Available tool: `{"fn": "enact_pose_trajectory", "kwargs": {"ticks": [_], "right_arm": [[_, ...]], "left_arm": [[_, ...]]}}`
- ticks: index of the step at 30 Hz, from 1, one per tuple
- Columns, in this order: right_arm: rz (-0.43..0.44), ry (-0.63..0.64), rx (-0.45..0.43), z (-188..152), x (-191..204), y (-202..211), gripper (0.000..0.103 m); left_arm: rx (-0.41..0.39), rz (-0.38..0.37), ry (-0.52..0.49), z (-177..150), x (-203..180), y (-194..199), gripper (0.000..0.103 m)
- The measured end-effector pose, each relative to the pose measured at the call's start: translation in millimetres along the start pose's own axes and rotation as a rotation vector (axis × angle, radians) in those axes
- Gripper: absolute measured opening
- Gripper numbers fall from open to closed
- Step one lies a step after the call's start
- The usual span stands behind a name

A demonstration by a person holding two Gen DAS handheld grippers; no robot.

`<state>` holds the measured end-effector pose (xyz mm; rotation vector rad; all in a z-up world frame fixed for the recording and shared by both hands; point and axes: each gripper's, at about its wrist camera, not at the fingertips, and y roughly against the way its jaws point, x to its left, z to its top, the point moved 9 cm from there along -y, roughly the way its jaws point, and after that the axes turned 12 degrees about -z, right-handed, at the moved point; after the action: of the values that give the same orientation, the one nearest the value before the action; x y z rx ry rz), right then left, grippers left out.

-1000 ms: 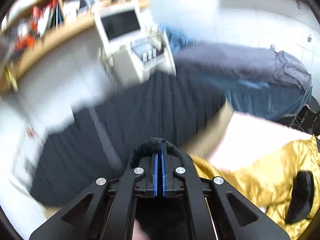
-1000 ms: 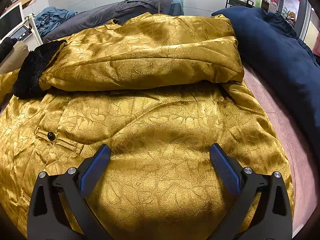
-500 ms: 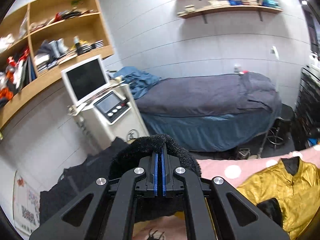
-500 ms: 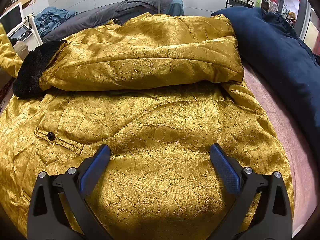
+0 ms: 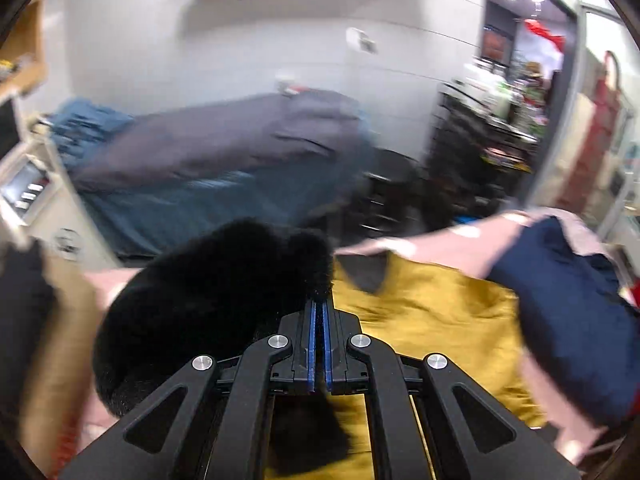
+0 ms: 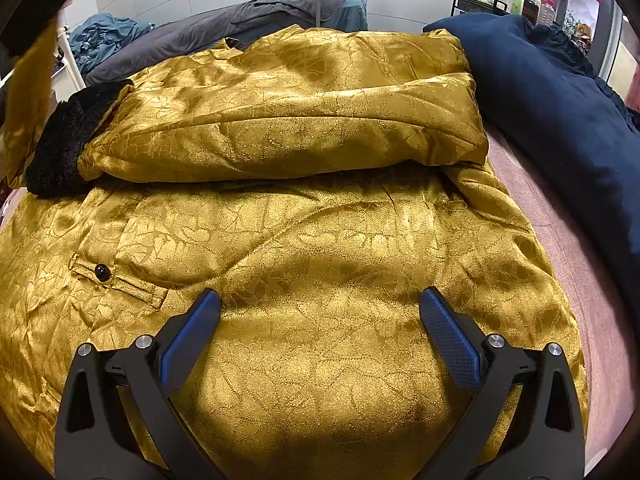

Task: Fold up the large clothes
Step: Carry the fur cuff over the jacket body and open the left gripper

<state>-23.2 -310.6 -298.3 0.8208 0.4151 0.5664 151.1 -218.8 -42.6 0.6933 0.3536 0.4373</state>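
Your left gripper [image 5: 319, 308] is clenched: its two blue pads meet at the lower centre of the left wrist view, pinching the black fur cuff [image 5: 216, 300] that bulges up and to the left of the fingertips. That view is smeared with blur, so you cannot tell how much of the fur sits between the pads. To the right of the cuff lies the gold jacket [image 5: 432, 320], and at the right edge of that view a dark blue garment [image 5: 576, 312] rests on the pink sheet [image 5: 424, 244].

Your right gripper [image 6: 320, 308] is released, its blue pads spread wide at the bottom of the right wrist view with nothing between them, poised just above the jacket's lower body. The jacket fills that frame, spread flat on the pink sheet, with one sleeve [image 6: 280, 132] folded across its upper half and that sleeve's black fur end [image 6: 64, 148] at the left. A small black button [image 6: 102, 272] sits on a pocket flap at centre left. In the upper left corner a strip of gold cloth [image 6: 32, 80] hangs in the air.
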Motion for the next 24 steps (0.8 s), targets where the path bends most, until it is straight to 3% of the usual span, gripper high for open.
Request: {"fn": "enact_pose_trajectory", "kwargs": {"ticks": [7,9,12,13,16,20,24], "right_arm": [[0.000,0.000,0.000,0,0,0,0.097],[0.000,0.000,0.000,0,0,0,0.097],[0.000,0.000,0.000,0,0,0,0.097],[0.000,0.000,0.000,0,0,0,0.097],[0.000,0.000,0.000,0,0,0,0.097],[0.000,0.000,0.000,0,0,0,0.097],[0.000,0.000,0.000,0,0,0,0.097]], "left_arm": [[0.098,-0.195,-0.040,-24,-117,-76,0.002],[0.177,-0.243,-0.039,-36,-137,-96,0.002],[0.232,-0.283,-0.020,-49,-154,-112,0.004],[0.246,-0.284,-0.016,-51,-155,-114,0.010],[0.220,-0.253,0.001,-56,-142,-106,0.051],[0.228,-0.218,0.066,-66,-108,-89,0.055],[0.256,-0.126,0.093,-90,-68,-79,0.060]]}}
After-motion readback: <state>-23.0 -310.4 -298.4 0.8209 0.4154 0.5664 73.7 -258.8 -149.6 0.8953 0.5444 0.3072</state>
